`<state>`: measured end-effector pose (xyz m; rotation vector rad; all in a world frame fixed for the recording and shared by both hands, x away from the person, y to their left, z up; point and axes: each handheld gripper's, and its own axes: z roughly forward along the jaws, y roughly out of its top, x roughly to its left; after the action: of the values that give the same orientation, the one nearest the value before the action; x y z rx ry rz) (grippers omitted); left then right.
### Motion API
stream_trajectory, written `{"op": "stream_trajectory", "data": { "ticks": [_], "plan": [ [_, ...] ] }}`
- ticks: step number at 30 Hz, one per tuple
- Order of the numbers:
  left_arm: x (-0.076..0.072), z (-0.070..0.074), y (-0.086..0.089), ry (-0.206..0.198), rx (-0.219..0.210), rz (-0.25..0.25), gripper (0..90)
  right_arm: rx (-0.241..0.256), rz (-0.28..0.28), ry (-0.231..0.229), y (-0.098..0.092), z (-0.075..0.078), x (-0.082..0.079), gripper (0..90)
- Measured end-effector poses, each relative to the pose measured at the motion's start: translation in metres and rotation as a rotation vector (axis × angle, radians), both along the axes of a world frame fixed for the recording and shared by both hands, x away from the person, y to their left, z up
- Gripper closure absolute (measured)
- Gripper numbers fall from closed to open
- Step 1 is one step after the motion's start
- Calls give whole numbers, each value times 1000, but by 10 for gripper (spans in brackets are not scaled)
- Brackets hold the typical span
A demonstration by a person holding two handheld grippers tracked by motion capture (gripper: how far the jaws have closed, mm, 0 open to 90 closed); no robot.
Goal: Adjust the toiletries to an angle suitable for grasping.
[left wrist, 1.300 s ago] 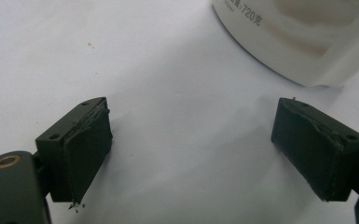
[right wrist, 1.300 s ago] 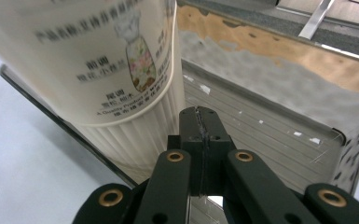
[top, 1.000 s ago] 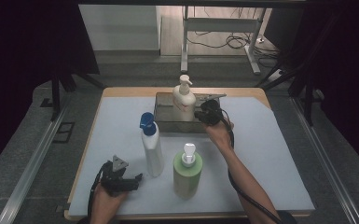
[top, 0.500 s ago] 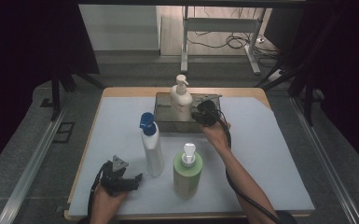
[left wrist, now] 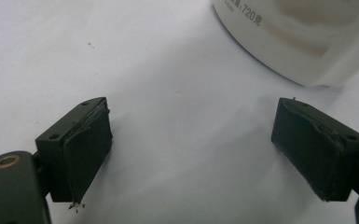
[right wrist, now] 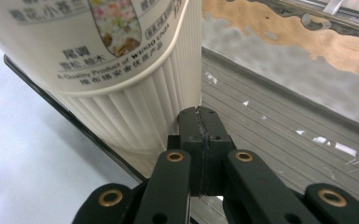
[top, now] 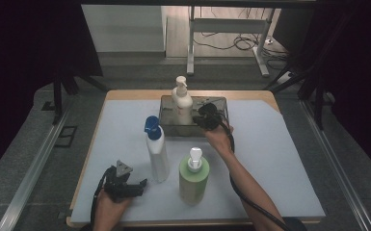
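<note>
A cream pump bottle (top: pixel 182 103) stands upright in a grey metal tray (top: pixel 219 103) at the back of the table. My right gripper (top: pixel 203 117) is inside the tray just right of that bottle. In the right gripper view its jaws are shut (right wrist: pixel 199 122) with nothing between them, their tips close beside the ribbed base of the cream bottle (right wrist: pixel 121 79). My left gripper (top: pixel 131 185) rests at the front left, open. In the left gripper view its pads (left wrist: pixel 86 149) stand wide apart over bare mat, with the base of a white bottle (left wrist: pixel 303 37) just beyond.
A white bottle with a blue cap (top: pixel 156 150) and a green bottle with a white pump (top: pixel 192 177) stand upright at the front middle, between my hands. A pale mat (top: pixel 270 149) covers the table. The tray floor (right wrist: pixel 284 130) is scratched grey metal.
My right gripper has drifted a little to the left, closer to the cream bottle. The left gripper and the bottles have stayed put.
</note>
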<state>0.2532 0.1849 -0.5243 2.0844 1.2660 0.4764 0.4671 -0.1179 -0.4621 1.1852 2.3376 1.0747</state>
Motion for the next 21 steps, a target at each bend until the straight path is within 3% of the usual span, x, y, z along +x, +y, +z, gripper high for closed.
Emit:
{"op": "stream_trajectory", "data": {
  "ticks": [21],
  "plan": [
    [0, 0, 0, 1, -1, 0, 123, 2, 47, 10, 22, -3, 1, 888]
  ]
}}
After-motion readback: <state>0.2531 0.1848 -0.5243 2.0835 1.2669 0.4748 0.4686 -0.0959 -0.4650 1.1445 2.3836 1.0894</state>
